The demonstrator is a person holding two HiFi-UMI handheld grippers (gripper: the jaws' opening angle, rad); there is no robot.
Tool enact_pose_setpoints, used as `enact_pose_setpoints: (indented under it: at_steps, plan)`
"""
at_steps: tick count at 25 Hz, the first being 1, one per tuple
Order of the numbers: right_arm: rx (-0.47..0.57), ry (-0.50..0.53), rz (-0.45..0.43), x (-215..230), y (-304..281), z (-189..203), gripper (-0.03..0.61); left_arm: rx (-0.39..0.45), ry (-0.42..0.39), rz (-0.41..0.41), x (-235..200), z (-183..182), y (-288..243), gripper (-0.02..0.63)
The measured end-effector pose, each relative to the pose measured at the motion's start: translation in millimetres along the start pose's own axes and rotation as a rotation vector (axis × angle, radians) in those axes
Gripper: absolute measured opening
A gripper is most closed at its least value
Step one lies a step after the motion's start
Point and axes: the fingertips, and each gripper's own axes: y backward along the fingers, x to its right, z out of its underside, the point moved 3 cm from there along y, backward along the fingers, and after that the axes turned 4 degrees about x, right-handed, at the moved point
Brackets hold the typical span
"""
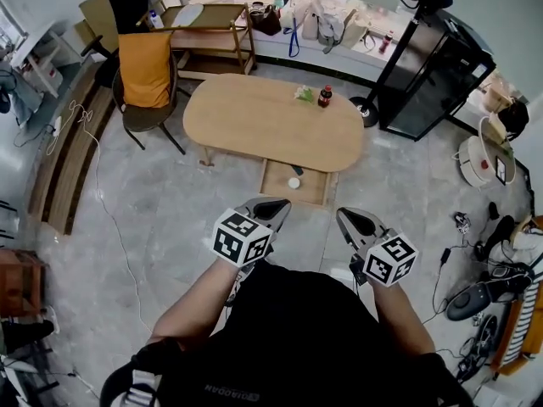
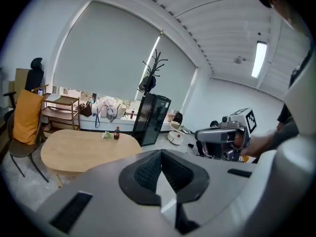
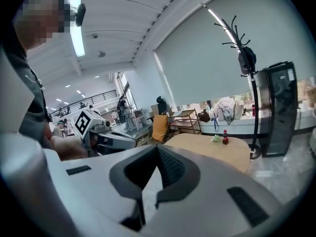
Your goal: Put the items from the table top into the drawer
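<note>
An oval wooden table (image 1: 271,130) stands some way ahead of me on the grey floor. On its far side are a small dark bottle with a red cap (image 1: 325,97) and a green-and-white packet (image 1: 305,93). The same bottle (image 2: 117,133) shows in the left gripper view, and the bottle (image 3: 225,137) shows in the right gripper view too. Under the table's near edge a wooden drawer (image 1: 276,189) stands pulled out, with a white round item (image 1: 293,182) inside. My left gripper (image 1: 276,203) and right gripper (image 1: 346,216) are raised in front of me, far from the table, both shut and empty.
A chair draped in orange cloth (image 1: 146,70) stands left of the table. A wooden shelf unit (image 1: 208,36) is behind it and a black glass cabinet (image 1: 437,75) to the right. Cables and small appliances (image 1: 479,161) lie on the floor at the right.
</note>
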Motion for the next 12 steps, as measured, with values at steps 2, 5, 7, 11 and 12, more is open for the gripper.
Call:
enact_pose_setpoints:
  at_steps: [2,5,7,11,12]
  plan:
    - [0.008,0.005,0.0,-1,33,9,0.003,0.008,0.008,0.0,32,9,-5,0.005]
    - [0.016,0.011,-0.008,-6,79,26,0.003,-0.006,0.013,0.002,82,33,-9,0.005]
    - [0.017,0.012,-0.019,-9,103,39,0.003,-0.027,0.003,-0.009,108,49,-6,0.005]
    - [0.002,-0.031,-0.051,-16,132,66,0.003,-0.06,0.022,-0.072,140,80,11,0.005]
    - [-0.001,-0.036,-0.059,-20,137,71,0.003,-0.068,0.028,-0.085,146,86,17,0.005]
